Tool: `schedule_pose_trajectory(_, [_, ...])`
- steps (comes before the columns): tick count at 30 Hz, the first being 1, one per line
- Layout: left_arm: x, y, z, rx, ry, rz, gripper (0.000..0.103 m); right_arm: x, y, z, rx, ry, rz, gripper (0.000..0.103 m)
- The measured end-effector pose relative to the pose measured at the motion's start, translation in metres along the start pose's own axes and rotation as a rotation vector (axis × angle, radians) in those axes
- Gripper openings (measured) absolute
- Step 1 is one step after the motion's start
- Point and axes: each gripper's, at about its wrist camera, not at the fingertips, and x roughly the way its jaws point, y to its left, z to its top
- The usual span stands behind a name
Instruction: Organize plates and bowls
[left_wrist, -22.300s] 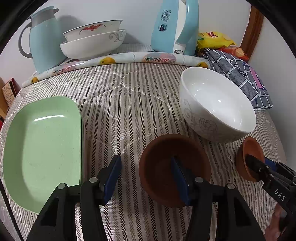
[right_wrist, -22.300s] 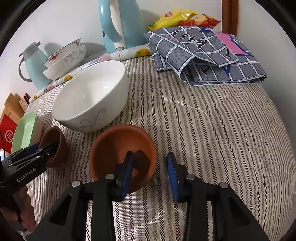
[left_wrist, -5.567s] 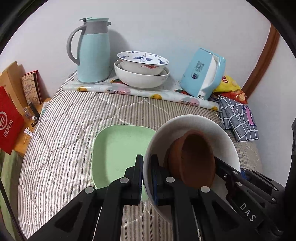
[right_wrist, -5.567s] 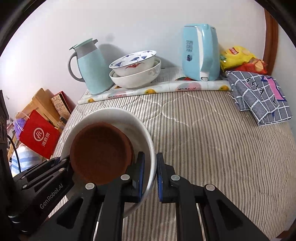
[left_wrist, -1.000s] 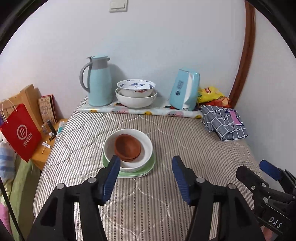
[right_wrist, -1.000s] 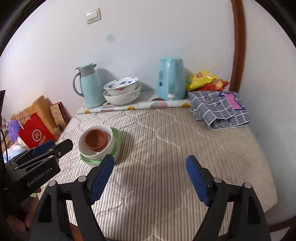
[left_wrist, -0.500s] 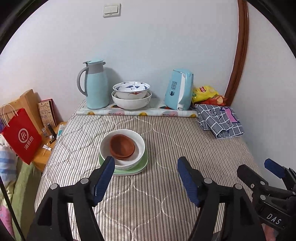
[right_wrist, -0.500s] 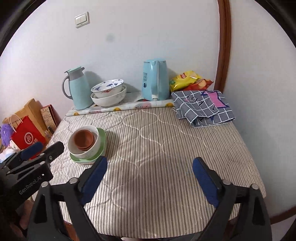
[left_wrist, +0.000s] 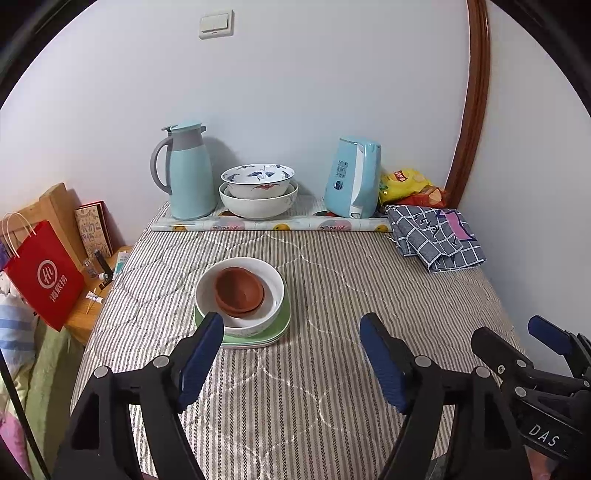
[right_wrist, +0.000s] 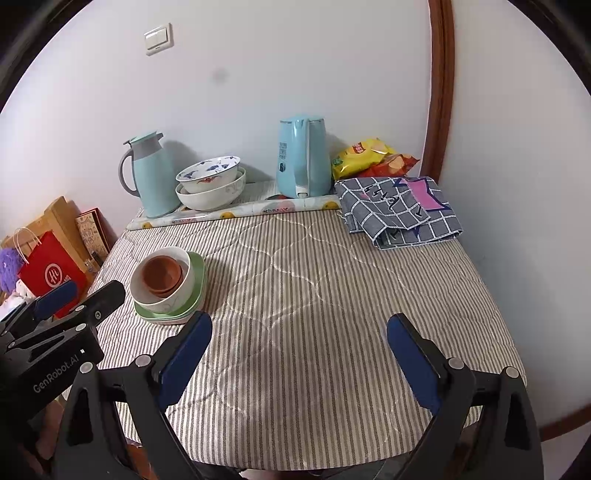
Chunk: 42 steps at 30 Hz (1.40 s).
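The left tool (left_wrist: 291, 347) stands wide open over the striped quilted cover (left_wrist: 332, 280) with nothing between its blue pads; its jaws have just been opening. The right tool (right_wrist: 299, 349) is open wider still, also empty, and has likewise just been spreading. Both are held clear of the stack.

The stack sits left of centre on the desk. A green plate (left_wrist: 282, 325) lies at the bottom, mostly covered; only its rim shows, and its edge looks layered, so whether it is one plate or two cannot be told. On it stands the white bowl (left_wrist: 275, 284), and inside that the brown bowls (left_wrist: 238, 290) are nested; their lower rims overlap, so their exact count is unclear. In the left wrist view the left pad hides the stack's near-left edge.

Against the wall stand a thermos jug (left_wrist: 188, 173), two stacked patterned bowls (left_wrist: 258, 192), a blue kettle (left_wrist: 354, 177) and snack bags (left_wrist: 406, 184) partly behind a folded checked cloth (left_wrist: 436, 236). A red paper bag (left_wrist: 44, 273) stands beside the desk, its contents unseen.
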Motion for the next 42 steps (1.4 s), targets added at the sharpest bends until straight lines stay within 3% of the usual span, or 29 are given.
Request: schedule_pose_trajectory(42, [-0.0027, 0.0025, -0.0025, -0.015, -0.004, -0.026, 0.076, -0.0042, -0.0005, -0.0057, -0.003, -0.002, -0.009, 0.095])
